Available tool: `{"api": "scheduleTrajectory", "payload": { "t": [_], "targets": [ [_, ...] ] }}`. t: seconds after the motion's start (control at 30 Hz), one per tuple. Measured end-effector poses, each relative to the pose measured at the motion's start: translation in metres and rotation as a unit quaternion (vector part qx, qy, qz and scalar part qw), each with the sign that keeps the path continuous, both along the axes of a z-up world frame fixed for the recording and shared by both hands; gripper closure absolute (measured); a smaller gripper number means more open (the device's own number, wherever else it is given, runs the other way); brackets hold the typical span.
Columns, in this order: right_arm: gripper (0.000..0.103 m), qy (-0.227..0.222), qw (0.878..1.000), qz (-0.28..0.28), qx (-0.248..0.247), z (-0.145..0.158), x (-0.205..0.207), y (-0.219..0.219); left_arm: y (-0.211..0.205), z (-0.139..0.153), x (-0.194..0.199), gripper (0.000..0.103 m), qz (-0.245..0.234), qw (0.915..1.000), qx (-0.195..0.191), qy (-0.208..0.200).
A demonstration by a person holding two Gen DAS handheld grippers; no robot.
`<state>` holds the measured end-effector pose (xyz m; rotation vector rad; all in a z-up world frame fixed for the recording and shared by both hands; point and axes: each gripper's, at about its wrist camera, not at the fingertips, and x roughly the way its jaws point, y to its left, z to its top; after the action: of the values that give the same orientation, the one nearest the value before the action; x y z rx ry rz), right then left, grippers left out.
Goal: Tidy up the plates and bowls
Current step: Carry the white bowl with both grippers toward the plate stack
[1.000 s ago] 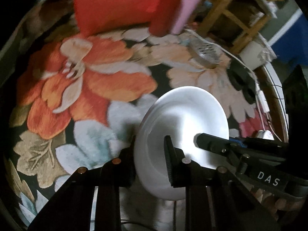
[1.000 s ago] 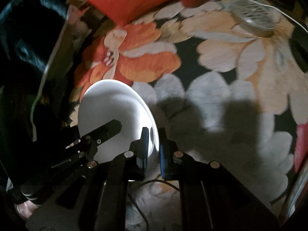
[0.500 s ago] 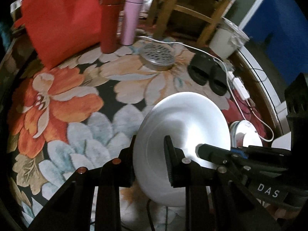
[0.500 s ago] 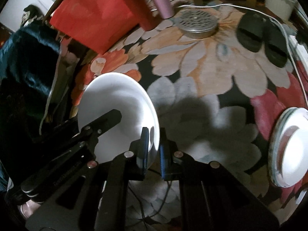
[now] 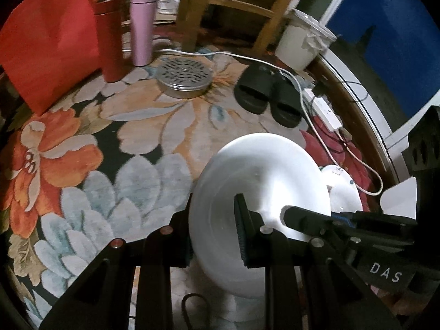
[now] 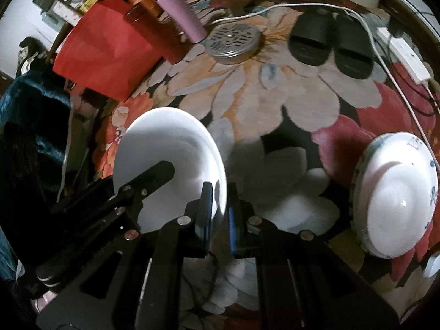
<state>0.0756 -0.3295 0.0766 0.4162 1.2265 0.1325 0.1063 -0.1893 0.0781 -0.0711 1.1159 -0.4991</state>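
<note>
A plain white bowl (image 5: 264,181) hangs tilted above the floral rug, held by both grippers at opposite rims. My left gripper (image 5: 214,206) is shut on its left rim, one finger inside and one outside. My right gripper (image 6: 219,189) is shut on the right rim of the same bowl (image 6: 165,148). Each gripper also shows in the other's view: the right gripper (image 5: 288,213) reaches in from the right, the left gripper (image 6: 165,169) from the left. A stack of white dishes with a blue pattern (image 6: 396,200) lies on the rug to the right, partly hidden behind the bowl as the dish stack (image 5: 343,189).
On the floral rug (image 6: 247,101) lie black slippers (image 6: 330,41), a round perforated metal tin (image 6: 233,41), a pink flask (image 6: 181,8), a red flask (image 5: 110,44) and a red bag (image 5: 49,55). A white cable and power strip (image 5: 324,110) run along the right edge. Beyond stands a white bucket (image 5: 302,41).
Both grippers have carried the bowl to the right and a little up. The slippers, the power strip and the patterned dish stack have come into view on the right.
</note>
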Motion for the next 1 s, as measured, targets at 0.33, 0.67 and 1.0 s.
{"api": "scheduleTrajectory", "payload": {
  "t": [0.33,0.67,1.0],
  "targets": [
    [0.092,0.007,0.999,-0.045,-0.001,-0.002,-0.019,-0.052,-0.052,-0.004,-0.005,0.078,-0.042,0.9990,-0.010,0.012],
    [0.092,0.011,0.995,-0.095,-0.009,-0.002,-0.040,-0.103,-0.114,-0.008,-0.013,0.078,-0.085,0.9959,-0.021,0.024],
    [0.092,0.025,0.989,-0.143,-0.031,-0.003,-0.065,-0.153,-0.177,-0.025,-0.028,0.079,-0.142,0.9888,-0.014,0.044]
  ]
}}
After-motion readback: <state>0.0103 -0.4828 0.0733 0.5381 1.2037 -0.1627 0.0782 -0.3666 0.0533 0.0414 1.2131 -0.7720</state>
